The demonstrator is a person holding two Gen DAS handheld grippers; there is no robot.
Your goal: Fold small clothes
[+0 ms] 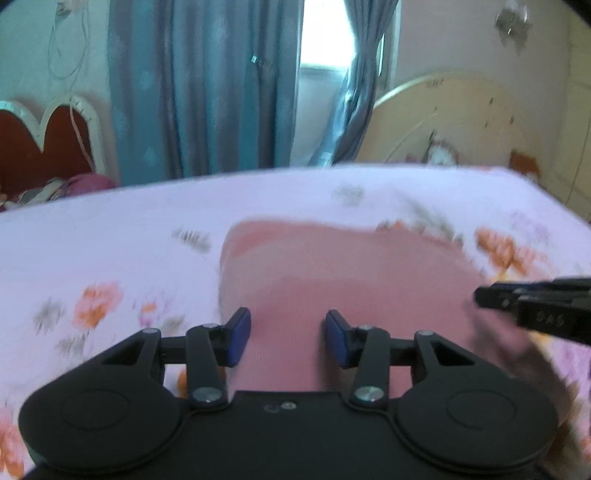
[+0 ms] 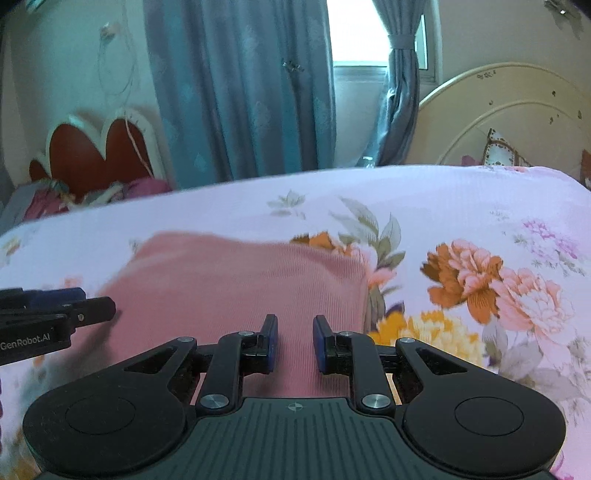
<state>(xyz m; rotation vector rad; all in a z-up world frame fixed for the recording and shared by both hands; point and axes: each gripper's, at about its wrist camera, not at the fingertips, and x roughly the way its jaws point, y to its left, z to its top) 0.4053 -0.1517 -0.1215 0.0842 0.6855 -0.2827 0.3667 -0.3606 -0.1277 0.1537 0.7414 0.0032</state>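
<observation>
A pink ribbed garment [image 1: 340,273] lies flat on the flowered bedsheet [image 1: 110,251]; it also shows in the right wrist view [image 2: 229,284]. My left gripper [image 1: 288,338] is open and empty, just above the garment's near left part. My right gripper [image 2: 295,341] is open and empty over the garment's near right part, close to its right edge. The right gripper shows at the right edge of the left wrist view [image 1: 532,306]. The left gripper shows at the left edge of the right wrist view [image 2: 55,314]. The garment's near edge is hidden under both grippers.
The bed's cream headboard [image 2: 509,110] and a pillow [image 2: 498,151] stand at the right. Blue curtains [image 2: 240,85] and a window [image 2: 354,29] are behind the bed. A red heart-shaped headboard [image 2: 96,155] with piled cloth stands at the far left.
</observation>
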